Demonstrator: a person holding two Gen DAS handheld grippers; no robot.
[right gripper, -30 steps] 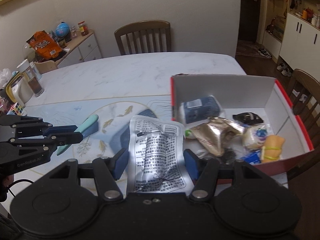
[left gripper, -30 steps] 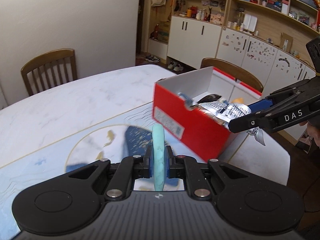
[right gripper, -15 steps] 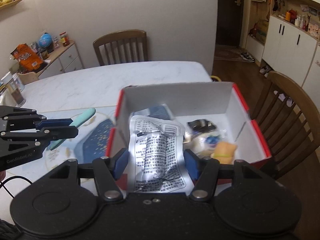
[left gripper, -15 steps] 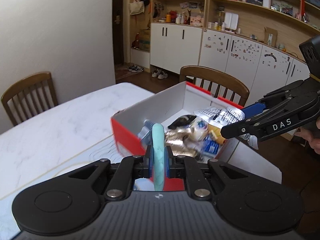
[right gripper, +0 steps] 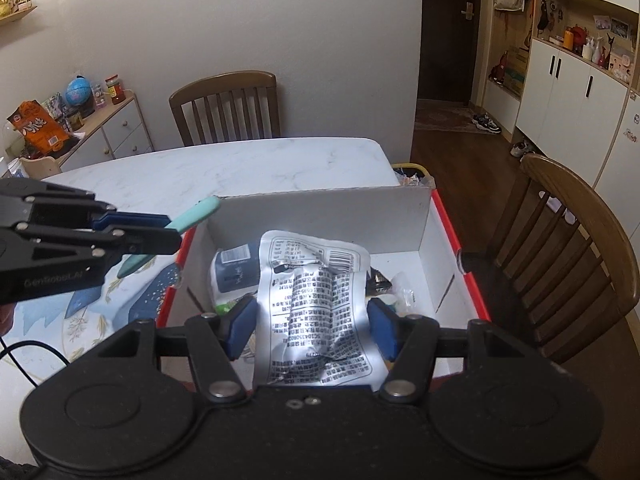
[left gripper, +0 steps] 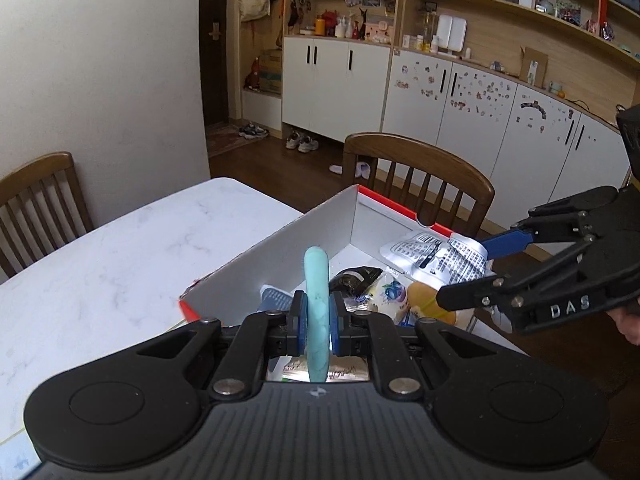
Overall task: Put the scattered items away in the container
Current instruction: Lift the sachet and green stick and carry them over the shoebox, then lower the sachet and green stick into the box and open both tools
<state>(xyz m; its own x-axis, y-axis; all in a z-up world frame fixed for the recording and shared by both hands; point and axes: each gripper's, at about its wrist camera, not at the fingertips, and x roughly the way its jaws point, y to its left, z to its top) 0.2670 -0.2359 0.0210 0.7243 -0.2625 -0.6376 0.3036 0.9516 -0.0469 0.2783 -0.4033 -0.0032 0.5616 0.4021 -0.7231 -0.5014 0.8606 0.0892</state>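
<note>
My left gripper [left gripper: 318,322] is shut on a teal handle-shaped item [left gripper: 317,300] and holds it above the near rim of the red-and-white box [left gripper: 288,254]. It also shows in the right wrist view [right gripper: 192,210], over the box's left edge. My right gripper [right gripper: 312,324] is shut on a silver printed packet [right gripper: 320,304] and holds it over the inside of the box [right gripper: 320,208]. The packet shows in the left wrist view [left gripper: 436,256] too. Several snacks and packets lie in the box.
The box stands on a white marble table [left gripper: 120,256] with a blue fish-pattern mat [right gripper: 100,308]. A wooden chair [left gripper: 416,168] stands close behind the box, another [right gripper: 228,108] at the table's far side. A sideboard [right gripper: 100,132] with clutter is at left.
Both grippers have moved with their items from beside the box to over it. The teal item now hangs above the box's near rim, the packet over its inside.
</note>
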